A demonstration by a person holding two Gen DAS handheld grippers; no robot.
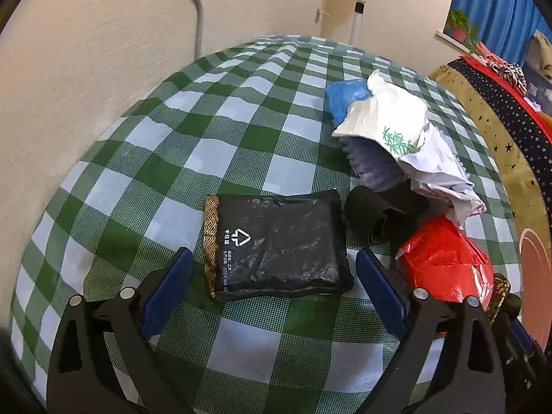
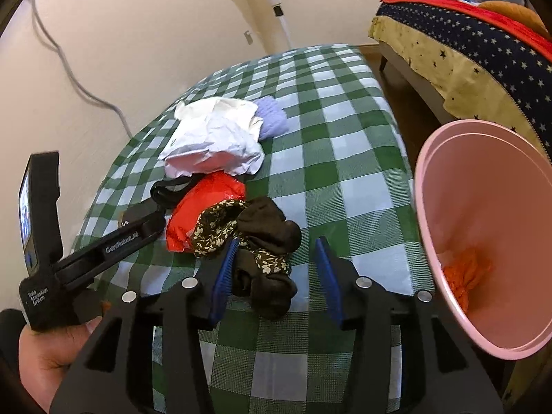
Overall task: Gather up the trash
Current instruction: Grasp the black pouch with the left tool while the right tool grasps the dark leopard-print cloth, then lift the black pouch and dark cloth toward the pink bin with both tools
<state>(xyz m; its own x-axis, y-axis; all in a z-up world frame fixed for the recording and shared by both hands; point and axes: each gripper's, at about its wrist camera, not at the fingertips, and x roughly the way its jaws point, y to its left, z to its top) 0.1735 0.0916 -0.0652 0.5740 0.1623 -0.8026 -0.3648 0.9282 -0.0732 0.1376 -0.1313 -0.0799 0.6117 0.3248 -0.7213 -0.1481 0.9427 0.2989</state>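
Observation:
A flat black packet [image 1: 276, 245] with white print lies on the green checked tablecloth [image 1: 172, 158]. My left gripper [image 1: 276, 269] stands wide open around it, both blue pads clear of its sides. To its right sit a black roll [image 1: 376, 220], a red plastic bag [image 1: 448, 265] and crumpled white paper [image 1: 390, 120]. In the right wrist view, my right gripper [image 2: 276, 262] is open over a dark brown floral cloth [image 2: 265, 265]. The cloth lies against the left pad; the right pad is apart from it. Beyond it are the red plastic bag [image 2: 207, 207] and the white paper [image 2: 214, 141].
A pink bin [image 2: 483, 186] stands off the table's right edge, with an orange wad [image 2: 465, 272] at its bottom. A blue bag [image 1: 345, 96] and a lavender item [image 2: 272, 117] lie by the paper. A hand [image 2: 51, 355] holds the left device. Fan stand [image 2: 276, 10], bed [image 2: 465, 51].

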